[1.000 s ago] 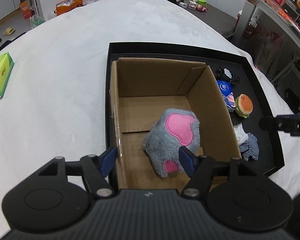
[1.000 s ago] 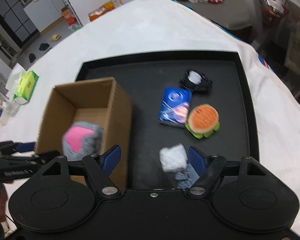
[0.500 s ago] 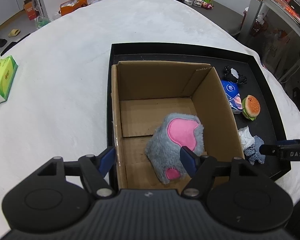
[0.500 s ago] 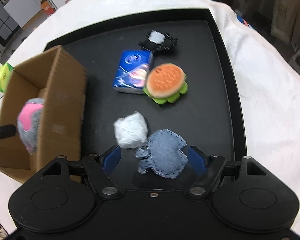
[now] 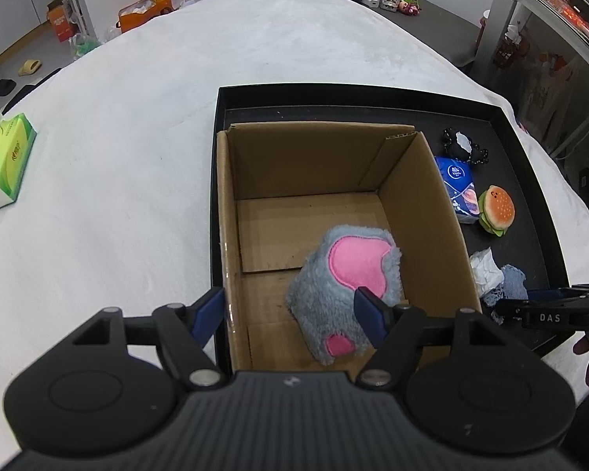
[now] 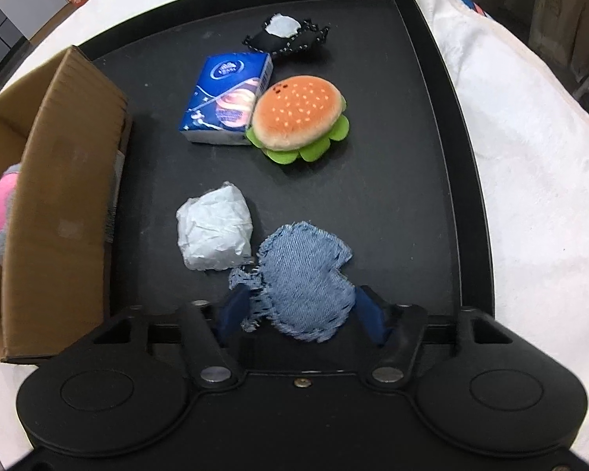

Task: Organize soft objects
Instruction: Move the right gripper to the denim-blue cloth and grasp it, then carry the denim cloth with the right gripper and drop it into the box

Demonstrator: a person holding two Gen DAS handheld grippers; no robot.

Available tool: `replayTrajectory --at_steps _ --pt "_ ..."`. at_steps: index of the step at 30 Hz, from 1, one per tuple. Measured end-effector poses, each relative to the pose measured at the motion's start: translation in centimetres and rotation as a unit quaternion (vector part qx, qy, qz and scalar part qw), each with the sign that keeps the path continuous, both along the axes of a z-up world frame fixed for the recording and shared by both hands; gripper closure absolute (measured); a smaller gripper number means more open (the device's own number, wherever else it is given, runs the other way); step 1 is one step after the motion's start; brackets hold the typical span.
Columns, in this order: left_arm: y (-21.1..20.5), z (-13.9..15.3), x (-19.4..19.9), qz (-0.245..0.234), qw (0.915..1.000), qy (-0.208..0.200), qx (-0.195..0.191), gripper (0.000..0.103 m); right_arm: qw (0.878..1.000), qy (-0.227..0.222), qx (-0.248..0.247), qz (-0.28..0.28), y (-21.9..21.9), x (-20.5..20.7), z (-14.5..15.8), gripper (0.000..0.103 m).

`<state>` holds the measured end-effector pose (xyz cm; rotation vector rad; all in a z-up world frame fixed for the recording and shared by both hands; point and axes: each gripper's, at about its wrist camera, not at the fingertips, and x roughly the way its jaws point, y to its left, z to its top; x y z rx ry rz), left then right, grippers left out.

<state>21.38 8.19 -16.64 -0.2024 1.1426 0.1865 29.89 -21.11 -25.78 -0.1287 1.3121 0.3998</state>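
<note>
A grey plush paw with pink pads (image 5: 345,282) lies inside the open cardboard box (image 5: 424,212) on the black tray (image 5: 333,96). My left gripper (image 5: 288,316) is open and empty above the box's near edge. My right gripper (image 6: 300,312) is open, low over the tray, with a blue denim patch (image 6: 304,276) lying between its fingers. A crumpled white paper ball (image 6: 214,233), a burger plush (image 6: 298,117), a blue tissue pack (image 6: 225,98) and a black-and-white plush (image 6: 288,35) lie on the tray (image 6: 412,196) beyond it.
The tray sits on a white fuzzy cover (image 5: 129,157). A green tissue box (image 5: 4,161) lies at the far left. The cardboard box (image 6: 55,196) stands left of my right gripper. Shelves and clutter stand beyond the cover.
My right gripper has moved right and down over the tray, and the denim patch now lies between its fingers. My left gripper has stayed open over the box, drifting slightly.
</note>
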Motion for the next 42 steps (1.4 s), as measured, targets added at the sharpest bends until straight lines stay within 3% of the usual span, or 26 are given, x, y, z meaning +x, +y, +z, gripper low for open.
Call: replayTrajectory --at_steps 1,6,22,34,42 --pt "0.0 0.0 0.0 0.0 1.0 0.0 0.001 0.032 1.0 -0.006 -0.001 0.001 0.0 -0.1 0.1 0.058" --pt "0.2 0.1 -0.1 0.001 1.0 -0.003 -0.004 0.032 1.0 -0.015 0.009 -0.001 -0.2 0.1 0.9 0.065" --pt "1.0 0.3 -1.2 0.001 0.9996 -0.019 -0.022 0.032 0.998 -0.053 0.011 0.015 1.6 -0.1 5.0 0.065" --pt "3.0 0.6 -3.0 0.024 0.9983 -0.045 -0.029 0.033 0.993 -0.098 0.046 0.046 6.2 0.0 10.1 0.065" --pt "4.0 0.2 -3.4 0.024 0.9972 -0.055 -0.045 0.037 0.99 -0.111 0.055 0.072 9.1 -0.2 11.9 0.065"
